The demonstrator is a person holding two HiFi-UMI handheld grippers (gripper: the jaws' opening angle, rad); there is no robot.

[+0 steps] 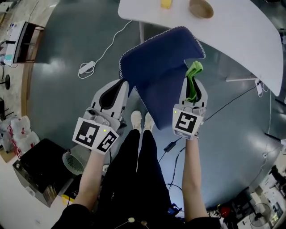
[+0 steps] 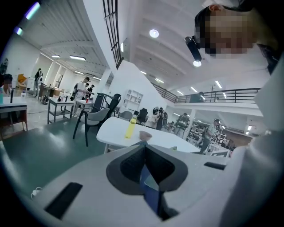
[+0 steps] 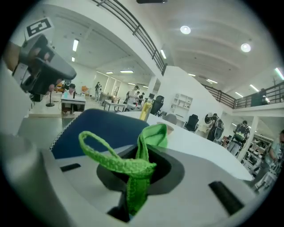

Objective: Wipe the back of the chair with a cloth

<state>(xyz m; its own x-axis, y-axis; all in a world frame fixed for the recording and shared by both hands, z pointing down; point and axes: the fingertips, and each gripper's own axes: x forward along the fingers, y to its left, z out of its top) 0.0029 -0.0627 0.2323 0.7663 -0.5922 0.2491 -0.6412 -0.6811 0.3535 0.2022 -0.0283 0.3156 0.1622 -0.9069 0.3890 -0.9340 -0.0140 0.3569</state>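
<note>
**Cloth in grip, chair back not yet touched**

- R gripper (image 1: 193, 84): jaws closed on green cloth (image 1: 194, 74). The cloth is bunched in the slot, w/ a loop and a fold sticking out past the tips.
- L gripper (image 1: 119, 86): jaws narrow, tips together, at left edge of chair back (image 1: 156, 62). Blue shows thru the slit; can't tell if it nips the edge or just sits by it.
- Chair back: blue, white-stitched rim, betw. the two grippers, just far of the shoes (image 1: 142, 120).
- Handling (est.): cloth is light, soft and floppy. Only a small wad is exposed, so contact area is poor; better to press the free fold flat on the blue. Chair back looks padded and firm, and the chair may shift or swivel under push, so steady it at the rim w/ L.
- Around: white surface (image 1: 241, 31) on the far side w/ bottle (image 1: 166, 3) and bowl (image 1: 201, 9). Cable (image 1: 87, 68) on floor at left. Surface edge is close behind the back, which limits far-side reach.
</note>
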